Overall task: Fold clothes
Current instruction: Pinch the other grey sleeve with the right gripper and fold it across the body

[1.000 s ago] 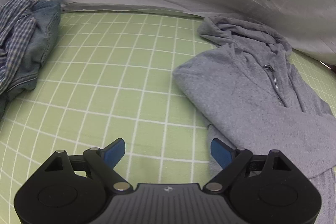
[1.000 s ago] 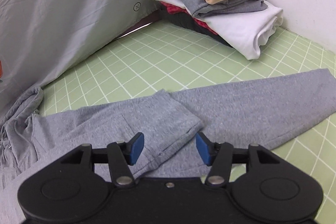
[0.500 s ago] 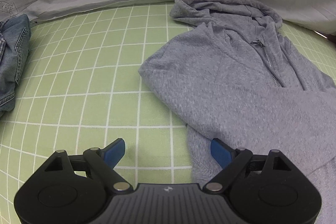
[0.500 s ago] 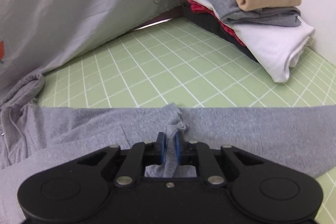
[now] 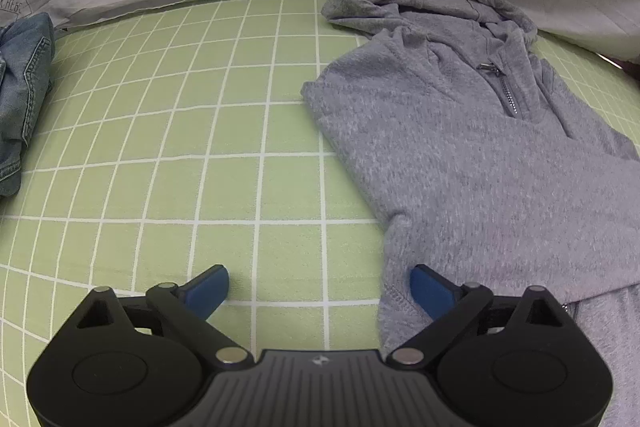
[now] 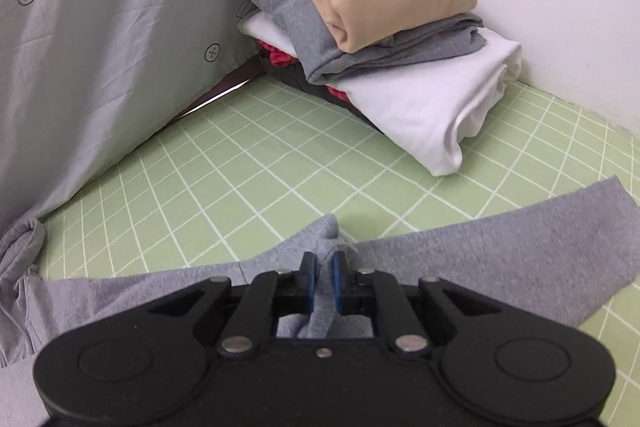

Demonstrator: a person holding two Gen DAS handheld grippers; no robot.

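The right gripper [image 6: 324, 277] is clamped on a fold of the grey hoodie [image 5: 480, 163], which lies on the green gridded mat [image 5: 240, 147]; the left gripper [image 5: 320, 287] hovers spread wide at its hem.

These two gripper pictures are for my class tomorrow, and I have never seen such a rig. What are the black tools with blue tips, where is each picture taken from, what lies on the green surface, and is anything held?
A person holds one two-finger gripper in each hand; a camera on each looks forward along its fingers.

In the left wrist view, the left gripper is open and holds nothing. Its right-hand pad is at the edge of a grey hoodie spread on the green checked mat. Denim clothing lies at the left edge.

In the right wrist view, the right gripper is shut on a pinch of the hoodie's grey fabric. Behind it stands a stack of folded clothes, a beige piece on top.

A pale sheet hangs at the back.
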